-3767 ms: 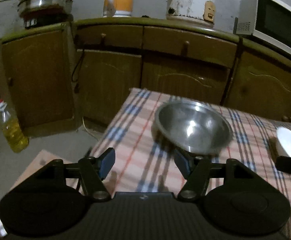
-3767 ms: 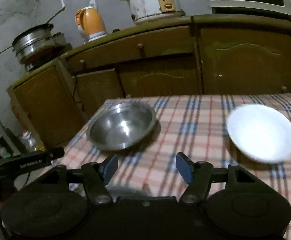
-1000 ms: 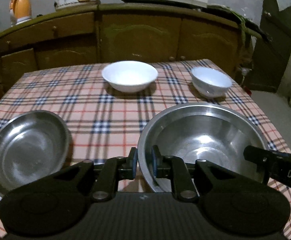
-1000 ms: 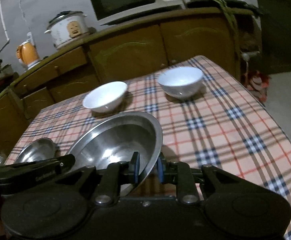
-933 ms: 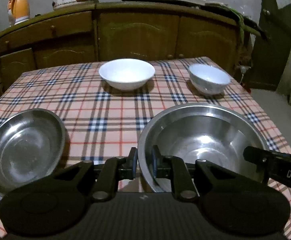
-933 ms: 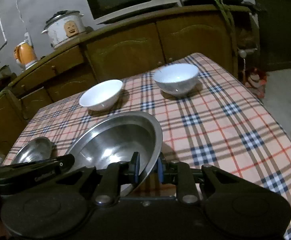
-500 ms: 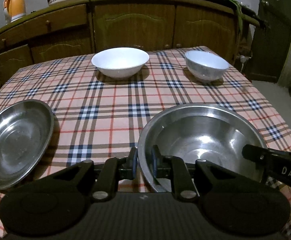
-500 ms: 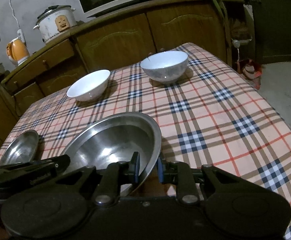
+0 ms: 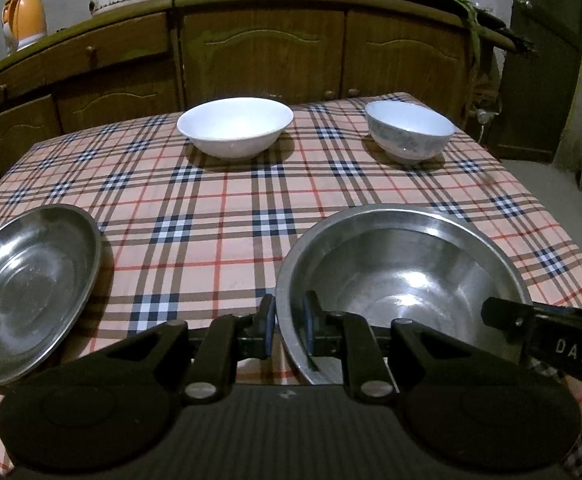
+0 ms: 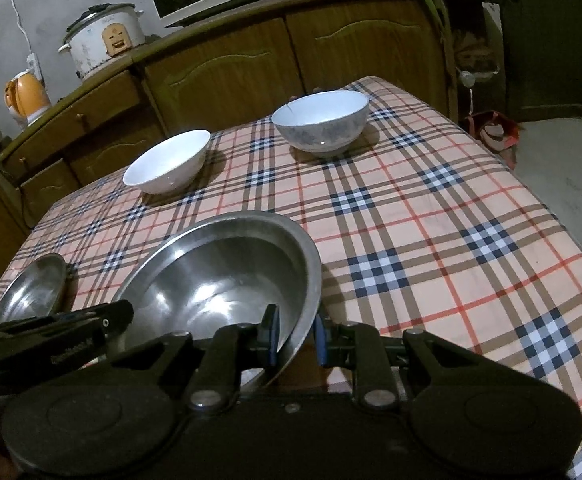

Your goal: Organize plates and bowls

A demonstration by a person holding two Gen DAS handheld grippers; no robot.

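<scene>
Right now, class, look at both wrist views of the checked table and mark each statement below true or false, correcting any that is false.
1. Both grippers are clamped on the rim of the large steel bowl. True: the left gripper and the right gripper each pinch its rim.
2. The shallow steel dish sits inside the large steel bowl. False: it lies apart, to the bowl's left.
3. Two pale bowls stand at the far side of the table. True: the wide white bowl and the patterned bowl.
4. The two pale bowls are stacked. False: they stand apart.
5. The tablecloth is plain white. False: it is checked.
</scene>
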